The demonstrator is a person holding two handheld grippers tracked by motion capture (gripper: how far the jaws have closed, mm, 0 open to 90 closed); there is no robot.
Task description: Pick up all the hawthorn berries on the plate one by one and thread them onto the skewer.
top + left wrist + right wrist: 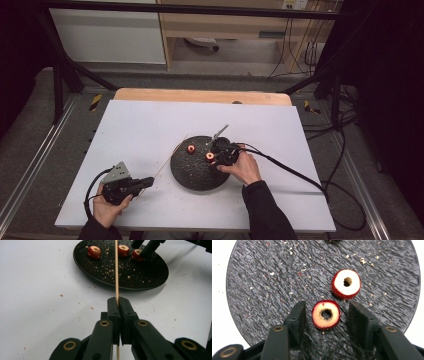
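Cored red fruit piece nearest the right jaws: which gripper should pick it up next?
Right. The right gripper already straddles that fruit piece on the black plate, pads not yet touching. The left gripper is shut on the wooden skewer, off the plate.

The black plate (262, 290) is cut off by the right gripper view's top and bottom edges, the skewer (116, 270) runs off the left gripper view's top edge, and the plate's crumbs are too small to identify.

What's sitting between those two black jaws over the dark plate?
A cored red fruit slice on the plate, between the right hand-held gripper jaws, untouched, in the right gripper view.
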